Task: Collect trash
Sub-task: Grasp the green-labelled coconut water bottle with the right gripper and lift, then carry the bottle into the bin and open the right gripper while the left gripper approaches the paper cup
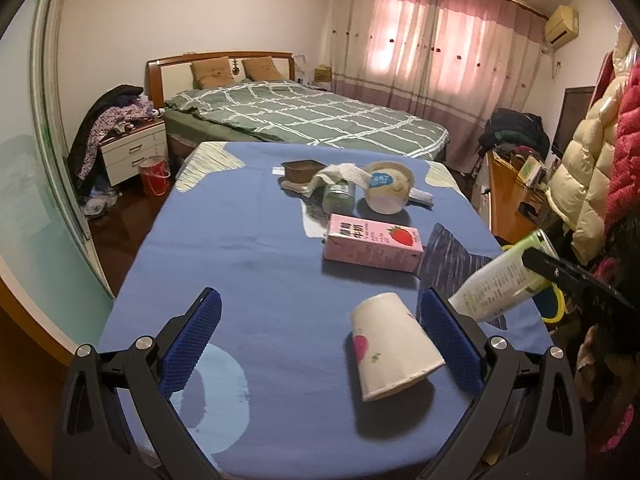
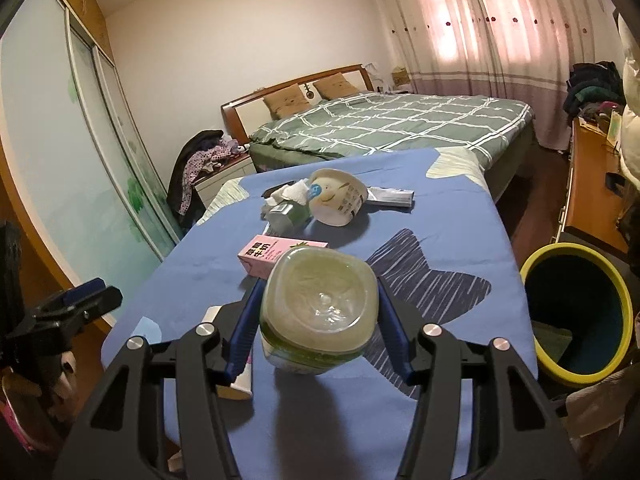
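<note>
The right tongs point(image 2: 318, 320) are clamped on a pale plastic bottle point(image 2: 319, 312), both blue pads pressed against its sides, its bottom end facing the camera. From the left wrist view that same bottle point(image 1: 500, 280) hangs tilted in the air above the right edge of the worktop point(image 1: 248, 248), which is covered in a blue cloth with a dark fish shape printed on it. Just beside that edge stands the yellow-rimmed bin point(image 2: 576, 312), dark inside.

The left tongs point(image 1: 316, 344) hang spread wide over the near end of the worktop, holding nothing. Between their blue pads lies a white paper cup point(image 1: 394, 348) on its side, mouth toward the camera, a pink mark on its wall; it sits close to the right-hand pad, and I cannot tell if they touch.

Further along lies a pink strawberry milk carton point(image 1: 372, 242) flat on the cloth. Behind it is a cluster: a white tub with a smiling face point(image 1: 388, 192) tipped over, a small green-tinted jar point(image 1: 340, 196), a crumpled tissue point(image 1: 340, 172) draped over it, a brown tray point(image 1: 302, 170), and a flat silvery wrapper point(image 2: 390, 197).

Beyond the worktop is a bed point(image 1: 312, 116) with a green checked cover.
</note>
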{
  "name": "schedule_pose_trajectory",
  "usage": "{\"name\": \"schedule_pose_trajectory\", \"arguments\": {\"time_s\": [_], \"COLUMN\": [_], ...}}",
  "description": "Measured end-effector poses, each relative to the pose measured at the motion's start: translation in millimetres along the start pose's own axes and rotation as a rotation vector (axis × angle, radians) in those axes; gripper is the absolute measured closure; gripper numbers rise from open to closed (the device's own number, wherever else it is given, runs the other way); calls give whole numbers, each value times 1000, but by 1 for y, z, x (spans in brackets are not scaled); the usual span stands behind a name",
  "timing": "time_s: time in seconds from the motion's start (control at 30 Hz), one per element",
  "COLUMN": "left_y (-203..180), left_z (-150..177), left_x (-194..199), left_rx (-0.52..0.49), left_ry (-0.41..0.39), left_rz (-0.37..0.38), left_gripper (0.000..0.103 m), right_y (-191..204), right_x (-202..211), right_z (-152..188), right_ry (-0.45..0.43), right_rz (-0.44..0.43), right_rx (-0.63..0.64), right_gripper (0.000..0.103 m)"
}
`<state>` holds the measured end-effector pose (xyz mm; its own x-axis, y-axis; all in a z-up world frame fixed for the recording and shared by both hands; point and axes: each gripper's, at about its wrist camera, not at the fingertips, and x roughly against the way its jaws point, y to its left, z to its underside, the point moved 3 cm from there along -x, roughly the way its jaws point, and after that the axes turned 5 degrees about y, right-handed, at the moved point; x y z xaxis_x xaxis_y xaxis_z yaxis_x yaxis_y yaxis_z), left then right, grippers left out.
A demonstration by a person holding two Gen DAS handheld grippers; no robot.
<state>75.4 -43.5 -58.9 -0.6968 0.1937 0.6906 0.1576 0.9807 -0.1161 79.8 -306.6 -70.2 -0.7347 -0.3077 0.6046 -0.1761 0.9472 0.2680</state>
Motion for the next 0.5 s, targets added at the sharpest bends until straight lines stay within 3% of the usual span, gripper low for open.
{"name": "schedule_pose_trajectory", "arguments": {"time_s": [0.5], "left_y": [-20], "left_z": [3], "left_x": [-27], "left_rx": [-38], "left_ry": [65], "left_rz": [15], "left_gripper": [5], "right_y": [-67], "right_x": [31], "right_z": [-21], "right_ry": [-118], "right_rz": [125], "right_rx": [-120], "right_gripper": [53]}}
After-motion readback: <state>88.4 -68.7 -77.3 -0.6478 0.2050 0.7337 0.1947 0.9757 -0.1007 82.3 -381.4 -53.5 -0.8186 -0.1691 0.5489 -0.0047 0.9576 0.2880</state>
